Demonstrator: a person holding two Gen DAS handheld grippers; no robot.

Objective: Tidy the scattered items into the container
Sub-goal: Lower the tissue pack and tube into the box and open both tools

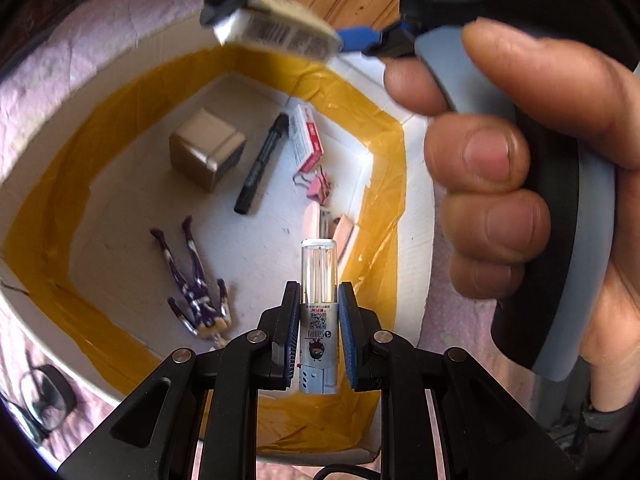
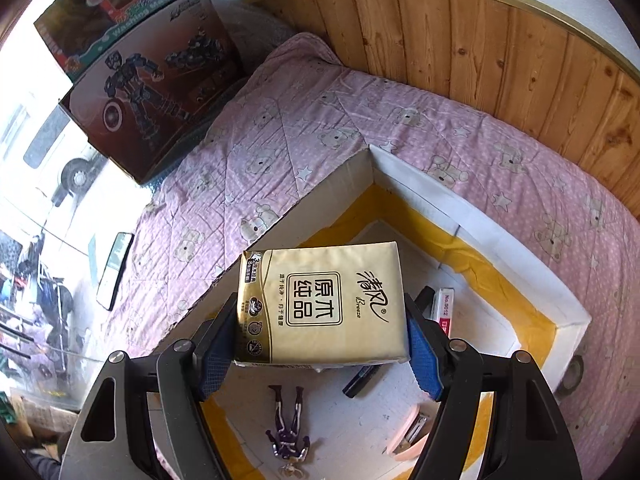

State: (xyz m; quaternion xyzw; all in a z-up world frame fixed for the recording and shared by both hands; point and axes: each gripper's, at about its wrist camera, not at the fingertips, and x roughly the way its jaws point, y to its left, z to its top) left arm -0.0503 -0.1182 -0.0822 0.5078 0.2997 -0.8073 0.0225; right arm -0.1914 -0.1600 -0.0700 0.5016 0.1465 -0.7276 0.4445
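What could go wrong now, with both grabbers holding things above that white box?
The left gripper pinches the slim tube low down, so it could tip or slip. If the tissue pack in the right gripper drops from here, it may land on the toy figure or marker. Both grippers crowd over the box and might bump.

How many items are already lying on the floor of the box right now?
6: a brown cube, black marker, red-and-white staple box, pink binder clip, pink stapler by the right wall, purple figure. The held items may hide others.
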